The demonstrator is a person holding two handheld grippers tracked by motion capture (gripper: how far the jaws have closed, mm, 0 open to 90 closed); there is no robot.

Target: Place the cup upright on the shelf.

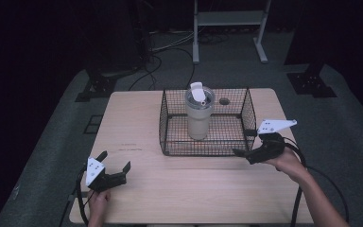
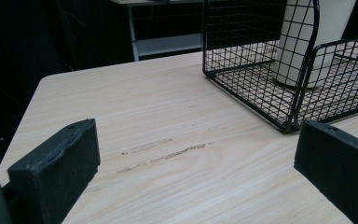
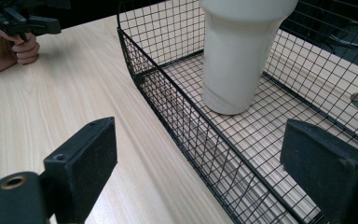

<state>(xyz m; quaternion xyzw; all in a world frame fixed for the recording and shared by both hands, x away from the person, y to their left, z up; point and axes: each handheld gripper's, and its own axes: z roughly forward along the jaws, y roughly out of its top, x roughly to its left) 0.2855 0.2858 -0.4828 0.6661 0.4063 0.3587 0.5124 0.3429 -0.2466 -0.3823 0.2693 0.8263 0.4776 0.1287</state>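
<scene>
At the basket's (image 1: 207, 142) near right corner, the right tool (image 1: 244, 142), jaws released, lies nearest the upright tumbler (image 1: 199, 115), which stands far-left of it; left tool (image 1: 115, 165) released.

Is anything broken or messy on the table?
Nothing much. The cup stands upright inside the wire basket, nothing has spilled. The only flaw is a faint scuff mark on the wooden table in front of the left gripper.
</scene>
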